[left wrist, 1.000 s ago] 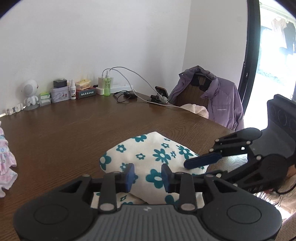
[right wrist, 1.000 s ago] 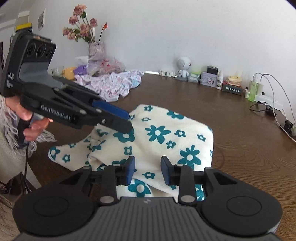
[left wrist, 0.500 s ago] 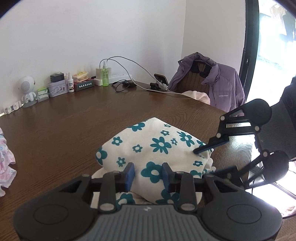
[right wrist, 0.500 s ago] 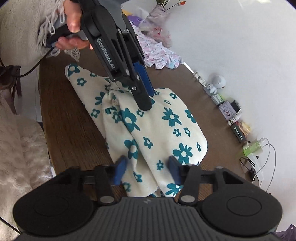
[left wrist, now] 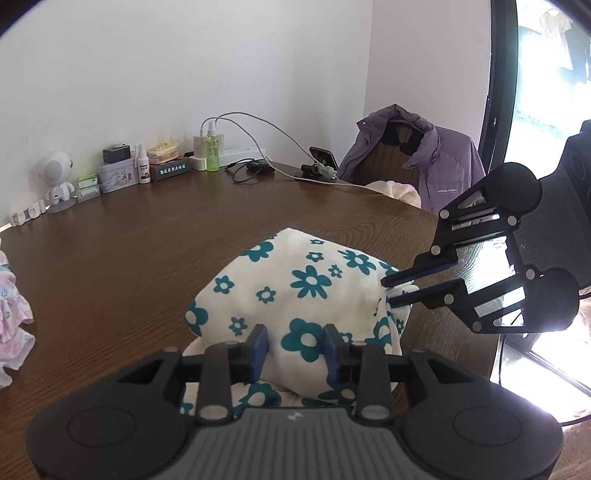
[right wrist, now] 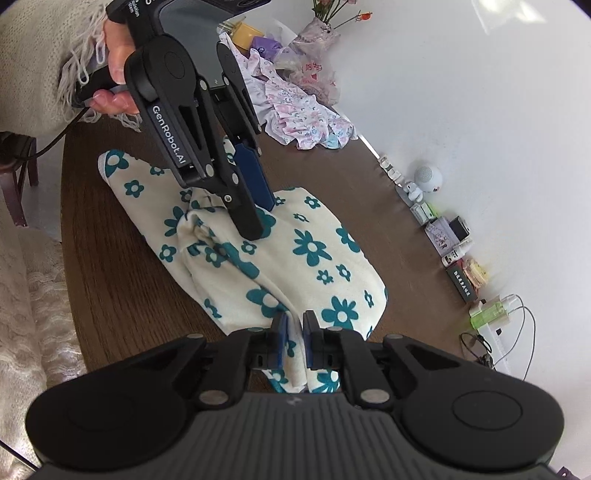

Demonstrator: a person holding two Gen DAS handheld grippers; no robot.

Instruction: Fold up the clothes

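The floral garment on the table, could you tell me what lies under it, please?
Brown wooden table shows all around the floral garment, so it appears to rest directly on the wood. The garment is bunched into folded layers; anything beneath them is covered and cannot be seen.

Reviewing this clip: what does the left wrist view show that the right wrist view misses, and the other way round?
Only the left wrist view shows the purple jacket on a chair, the phone on its stand and the bright window.

Only the right wrist view shows the person's hand gripping the left tongs, the vase of flowers and the full pink floral garment.

Both show the white teal-flowered garment on the wooden table, the white speaker figure, and the right tongs pinching the garment's edge.
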